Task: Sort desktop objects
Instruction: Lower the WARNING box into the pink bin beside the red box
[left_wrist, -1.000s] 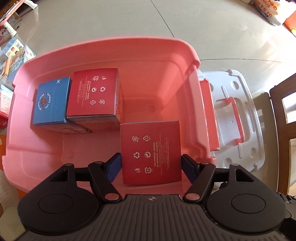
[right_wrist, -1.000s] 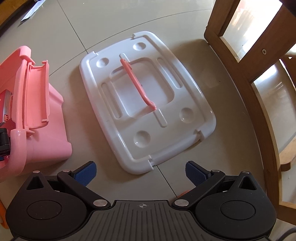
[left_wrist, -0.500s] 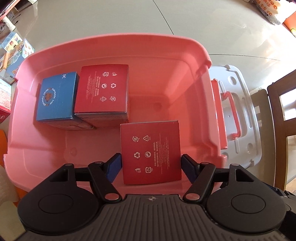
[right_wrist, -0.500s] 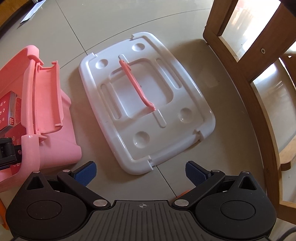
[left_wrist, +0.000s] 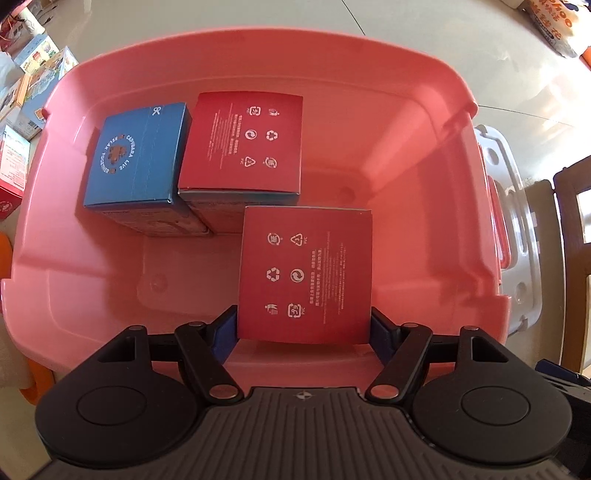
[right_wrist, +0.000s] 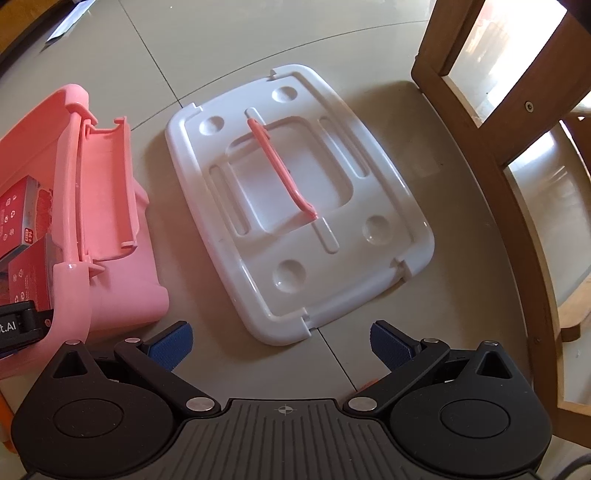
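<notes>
My left gripper (left_wrist: 303, 334) is shut on a red box (left_wrist: 304, 273), its blue pads pressing the box's two sides. It holds the box inside the pink bin (left_wrist: 258, 40), near the front wall. At the back left of the bin stand a blue box (left_wrist: 136, 158) and a second red box (left_wrist: 242, 142), side by side and touching. My right gripper (right_wrist: 280, 343) is open with nothing between its fingers. It hangs over the tiled floor, just in front of the white lid (right_wrist: 295, 206) with a pink handle.
The bin's side and its flap latch (right_wrist: 107, 192) lie left of the lid. A wooden chair (right_wrist: 498, 147) stands at the right. Several small cartons (left_wrist: 22, 110) lie on the floor left of the bin, and a printed bag (left_wrist: 550, 26) lies at the far right.
My left gripper has sunk lower into the bin with the red box, so the bin fills more of its view. More of the bin shows in the right wrist view.
</notes>
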